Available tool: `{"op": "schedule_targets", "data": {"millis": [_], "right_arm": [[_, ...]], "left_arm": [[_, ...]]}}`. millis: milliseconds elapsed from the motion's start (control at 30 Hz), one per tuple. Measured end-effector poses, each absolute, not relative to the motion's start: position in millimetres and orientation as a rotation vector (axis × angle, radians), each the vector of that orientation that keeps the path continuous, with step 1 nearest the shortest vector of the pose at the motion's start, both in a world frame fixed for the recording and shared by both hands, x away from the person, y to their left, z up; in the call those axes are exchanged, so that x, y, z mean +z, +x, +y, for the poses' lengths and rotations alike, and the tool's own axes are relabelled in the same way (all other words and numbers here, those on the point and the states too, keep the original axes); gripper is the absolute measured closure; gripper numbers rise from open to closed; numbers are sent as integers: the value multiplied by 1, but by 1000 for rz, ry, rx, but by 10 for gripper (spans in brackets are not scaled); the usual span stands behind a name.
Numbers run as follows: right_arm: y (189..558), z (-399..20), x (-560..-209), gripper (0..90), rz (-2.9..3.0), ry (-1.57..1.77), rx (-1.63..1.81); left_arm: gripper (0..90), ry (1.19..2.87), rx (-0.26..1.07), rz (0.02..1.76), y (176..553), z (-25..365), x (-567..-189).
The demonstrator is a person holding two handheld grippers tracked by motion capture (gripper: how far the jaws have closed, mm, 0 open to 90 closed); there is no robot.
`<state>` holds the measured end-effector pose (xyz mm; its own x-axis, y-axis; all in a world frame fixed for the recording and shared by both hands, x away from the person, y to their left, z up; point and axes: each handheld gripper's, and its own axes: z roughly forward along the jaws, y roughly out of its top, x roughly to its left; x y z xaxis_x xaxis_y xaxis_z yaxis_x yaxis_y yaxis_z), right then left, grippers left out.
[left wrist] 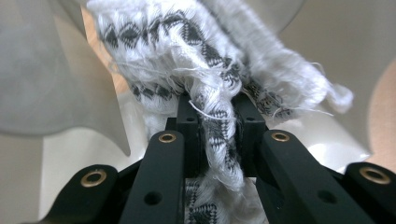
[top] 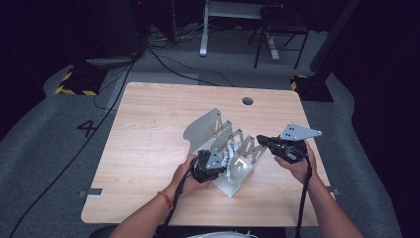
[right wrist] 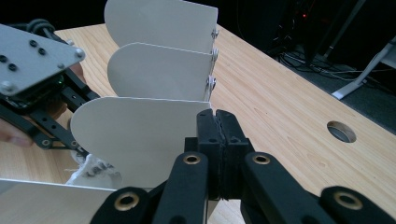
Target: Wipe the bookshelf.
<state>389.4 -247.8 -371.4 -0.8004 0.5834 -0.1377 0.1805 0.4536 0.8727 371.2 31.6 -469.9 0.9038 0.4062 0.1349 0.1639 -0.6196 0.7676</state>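
Bunched white cloth with a black diamond pattern [left wrist: 210, 93] is pinched between the nearly closed jaws of the left gripper [left wrist: 215, 109], down between two plates of the grey metal rack of upright rounded plates [top: 233, 148]. Just right of the rack, the right gripper [right wrist: 217, 122] is fully closed on the edge of one plate [right wrist: 140, 135]. That rack stands on the light wooden surface [top: 148, 129].
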Motion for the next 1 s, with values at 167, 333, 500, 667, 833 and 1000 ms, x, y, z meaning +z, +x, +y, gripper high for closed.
{"op": "schedule_targets", "data": {"millis": [167, 333, 500, 667, 833, 1000], "right_arm": [[389, -248, -371, 897, 2288, 644, 1301], [389, -248, -371, 897, 2290, 642, 1297], [390, -247, -371, 898, 2288, 645, 1298], [389, -247, -371, 897, 2288, 644, 1299], [390, -248, -371, 897, 2288, 643, 1301], [389, -248, -371, 897, 2289, 643, 1299]], "left_arm": [[770, 2086, 429, 375, 356, 44, -434], [769, 1943, 452, 311, 333, 52, -401], [768, 1940, 409, 268, 323, 43, -403], [768, 2034, 358, 284, 333, 27, -427], [769, 2107, 322, 314, 344, 16, -453], [768, 2242, 296, 320, 351, 1, -485]]}}
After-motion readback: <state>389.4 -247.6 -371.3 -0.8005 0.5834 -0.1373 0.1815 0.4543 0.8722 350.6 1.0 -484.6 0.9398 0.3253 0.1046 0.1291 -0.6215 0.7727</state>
